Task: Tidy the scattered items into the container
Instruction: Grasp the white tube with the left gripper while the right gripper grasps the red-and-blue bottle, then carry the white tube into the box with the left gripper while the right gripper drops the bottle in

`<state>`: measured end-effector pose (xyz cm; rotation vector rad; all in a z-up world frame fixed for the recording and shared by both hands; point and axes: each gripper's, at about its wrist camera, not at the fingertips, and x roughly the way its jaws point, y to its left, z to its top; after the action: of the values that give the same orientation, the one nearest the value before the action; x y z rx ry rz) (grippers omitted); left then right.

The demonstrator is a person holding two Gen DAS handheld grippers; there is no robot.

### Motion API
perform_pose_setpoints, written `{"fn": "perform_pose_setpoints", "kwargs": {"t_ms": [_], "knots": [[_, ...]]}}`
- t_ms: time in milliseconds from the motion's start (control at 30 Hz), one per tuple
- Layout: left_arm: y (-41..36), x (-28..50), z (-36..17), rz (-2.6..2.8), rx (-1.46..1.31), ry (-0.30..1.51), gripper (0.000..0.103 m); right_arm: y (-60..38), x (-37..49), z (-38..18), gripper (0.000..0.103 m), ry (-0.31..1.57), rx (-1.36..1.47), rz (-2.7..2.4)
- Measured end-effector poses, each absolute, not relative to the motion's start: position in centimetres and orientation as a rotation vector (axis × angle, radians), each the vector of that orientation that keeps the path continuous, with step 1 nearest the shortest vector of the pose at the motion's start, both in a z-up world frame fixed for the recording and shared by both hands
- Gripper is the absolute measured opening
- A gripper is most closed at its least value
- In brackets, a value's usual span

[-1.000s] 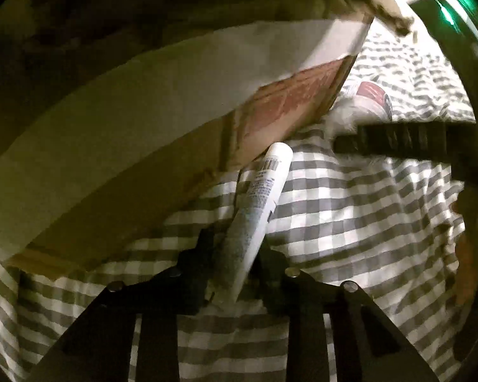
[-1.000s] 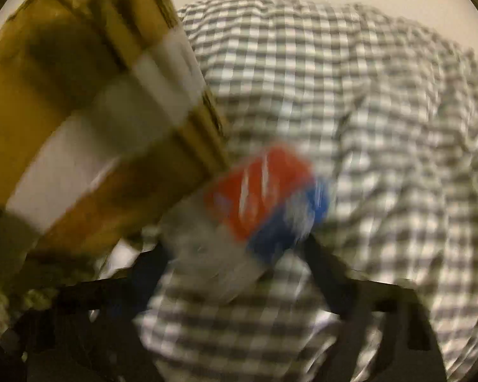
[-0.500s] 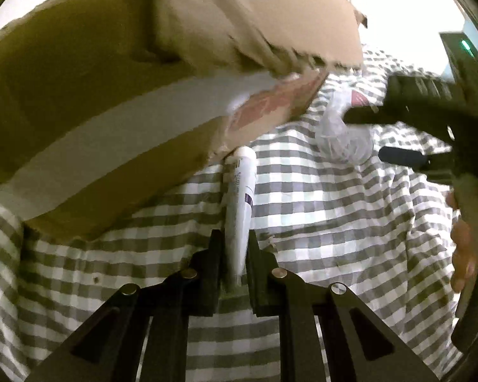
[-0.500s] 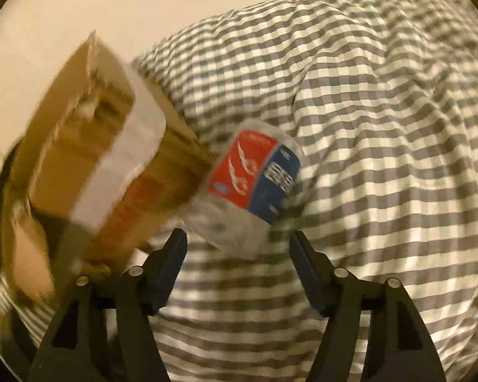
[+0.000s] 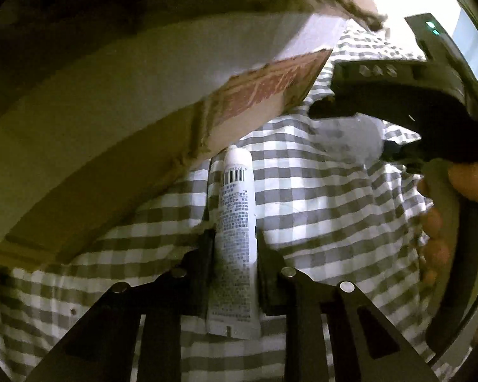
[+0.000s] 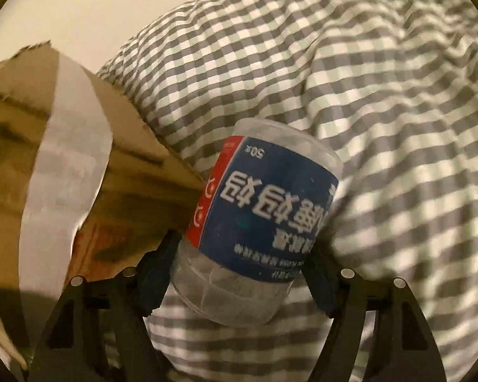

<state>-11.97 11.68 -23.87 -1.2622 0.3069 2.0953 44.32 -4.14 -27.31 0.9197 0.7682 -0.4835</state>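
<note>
My left gripper [image 5: 234, 248] is shut on a white tube [image 5: 235, 222] with a barcode, whose cap end points at the lower edge of the cardboard box [image 5: 111, 111] filling the upper left. My right gripper [image 6: 242, 254] is shut on a clear plastic bottle [image 6: 255, 222] with a blue and red label, held beside the torn corner of the same box [image 6: 47, 175]. In the left wrist view the right gripper [image 5: 398, 102] shows at upper right with the pale bottle [image 5: 350, 137] in it.
Everything lies over a grey and white checked cloth [image 6: 366, 95], wrinkled and humped. A white tape band [image 6: 67, 165] runs across the box. The person's hand [image 5: 446, 210] holds the right gripper at the right edge. A pale wall [image 6: 79, 9] is behind.
The right gripper has turned with the bottle, bringing its blue label face into view beside the box. The left gripper has rolled, so the tube's barcode side faces me, closer to the box.
</note>
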Motion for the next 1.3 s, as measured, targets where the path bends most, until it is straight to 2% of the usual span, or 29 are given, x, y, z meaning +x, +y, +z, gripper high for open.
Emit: {"fn": "perform_pose_setpoints", "kwargs": {"t_ms": [233, 333, 467, 800, 1100, 1300], "knots": [[8.8, -9.9, -22.1, 2.045, -1.315, 0.247, 0.015, -1.3, 39.0, -25.0, 0.069, 0.853, 0.814, -0.504], [7.8, -8.6, -21.3, 2.03, -1.348, 0.224, 0.014, 0.4, 36.8, -23.6, 0.067, 0.887, 0.743, -0.521], [11.2, -6.1, -19.2, 2.032, -1.368, 0.209, 0.014, 4.2, 34.6, -21.7, 0.065, 0.915, 0.66, -0.52], [7.5, -5.6, -14.0, 2.06, -1.287, 0.174, 0.014, 6.9, 33.6, -16.2, 0.063, 0.905, 0.57, -0.493], [7.5, -6.5, -7.5, 2.077, -1.149, 0.123, 0.014, 7.9, 31.9, -10.0, 0.063, 0.807, 0.592, -0.449], [8.2, -12.0, -2.8, 2.154, -1.054, 0.089, 0.014, 6.9, 36.4, -3.6, 0.063, 0.676, 0.566, -0.417]]}}
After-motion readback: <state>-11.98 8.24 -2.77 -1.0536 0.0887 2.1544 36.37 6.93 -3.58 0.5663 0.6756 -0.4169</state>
